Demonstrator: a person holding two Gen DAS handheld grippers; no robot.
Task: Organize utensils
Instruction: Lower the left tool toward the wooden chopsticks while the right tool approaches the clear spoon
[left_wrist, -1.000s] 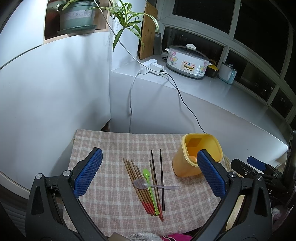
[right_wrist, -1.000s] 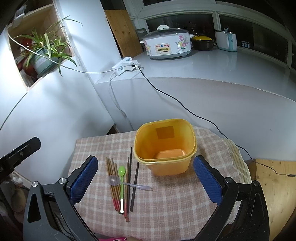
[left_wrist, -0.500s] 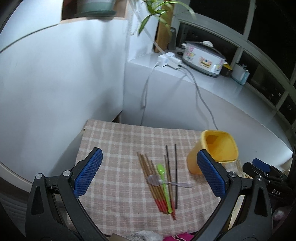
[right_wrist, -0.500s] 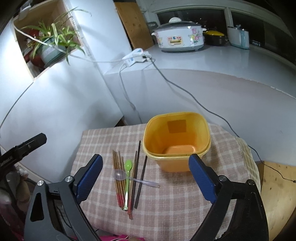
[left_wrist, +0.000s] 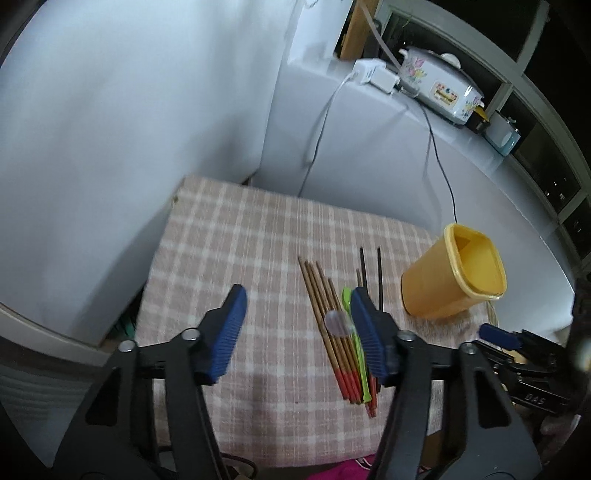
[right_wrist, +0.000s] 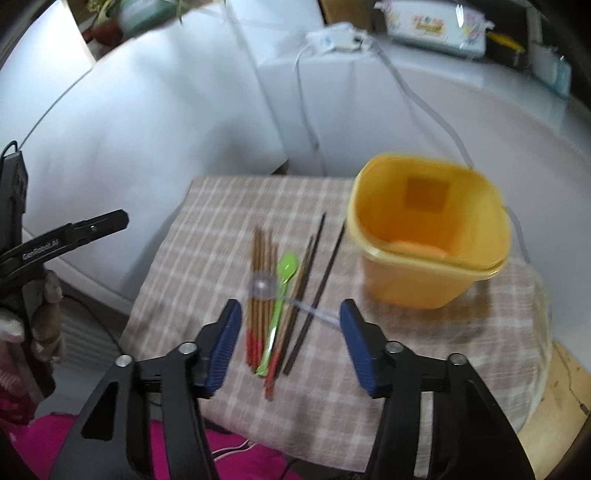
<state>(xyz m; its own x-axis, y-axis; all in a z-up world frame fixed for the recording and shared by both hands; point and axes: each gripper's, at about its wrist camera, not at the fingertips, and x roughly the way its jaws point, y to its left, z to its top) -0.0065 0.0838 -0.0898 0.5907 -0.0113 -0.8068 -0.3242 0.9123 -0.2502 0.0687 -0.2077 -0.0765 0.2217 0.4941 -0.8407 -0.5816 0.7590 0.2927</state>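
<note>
A bundle of red-tipped wooden chopsticks (left_wrist: 327, 314) (right_wrist: 258, 258) lies on the checked cloth (left_wrist: 229, 251) (right_wrist: 207, 229). With it lie a green spoon (left_wrist: 347, 297) (right_wrist: 286, 269), a clear plastic spoon (left_wrist: 336, 321) (right_wrist: 262, 286) and two dark chopsticks (left_wrist: 378, 273) (right_wrist: 327, 258). A yellow container (left_wrist: 436, 291) (right_wrist: 417, 284) stands upright to their right. My left gripper (left_wrist: 297, 299) hovers over the cloth just left of the bundle, jaws closing with nothing between them. My right gripper (right_wrist: 290, 308) hangs above the utensils' near ends, jaws closing, pads touching nothing.
A white counter behind carries a flowered cooker (left_wrist: 439, 88) (right_wrist: 432, 22) and a power strip (left_wrist: 373, 74) with cables hanging down the wall. The other gripper shows at each view's edge (left_wrist: 517, 343) (right_wrist: 66, 236). Pink fabric (right_wrist: 48, 435) lies at the table's near edge.
Both grippers have come down closer to the table and tilted further downward. Their jaws have narrowed from fully wide to about half. The utensils and container have not moved.
</note>
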